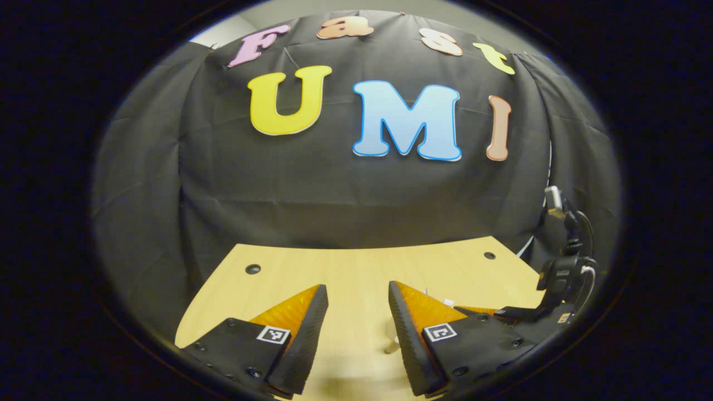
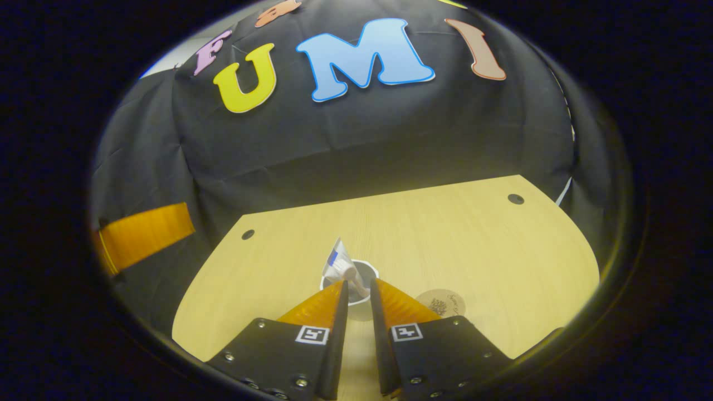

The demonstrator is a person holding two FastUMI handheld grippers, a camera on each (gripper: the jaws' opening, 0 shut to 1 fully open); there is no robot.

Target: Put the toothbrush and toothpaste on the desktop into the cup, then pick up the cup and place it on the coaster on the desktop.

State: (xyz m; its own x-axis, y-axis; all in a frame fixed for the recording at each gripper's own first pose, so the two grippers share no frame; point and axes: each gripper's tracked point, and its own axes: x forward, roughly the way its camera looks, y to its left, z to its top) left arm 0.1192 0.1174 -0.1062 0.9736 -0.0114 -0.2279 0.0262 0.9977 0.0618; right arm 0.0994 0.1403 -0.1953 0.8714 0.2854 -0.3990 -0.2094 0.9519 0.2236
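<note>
The cup (image 2: pixel 350 284) stands upright near the middle of the bench (image 2: pixel 473 234), with the toothpaste (image 2: pixel 337 258) leaning out over its far rim and the toothbrush (image 2: pixel 353 278) slanting inside it, so the loading looks done. The right tongs (image 2: pixel 359 289) sit narrow at the cup's near rim, one finger to each side of the wall, likely readying a lift; whether both press on it cannot be told. The coaster (image 2: pixel 442 302) lies flat just beside the cup, on its right, a short carry away. The left tongs (image 1: pixel 357 303) stand wide above bare wood, holding nothing, well clear. Open bench surrounds the cup toward the far edge.
</note>
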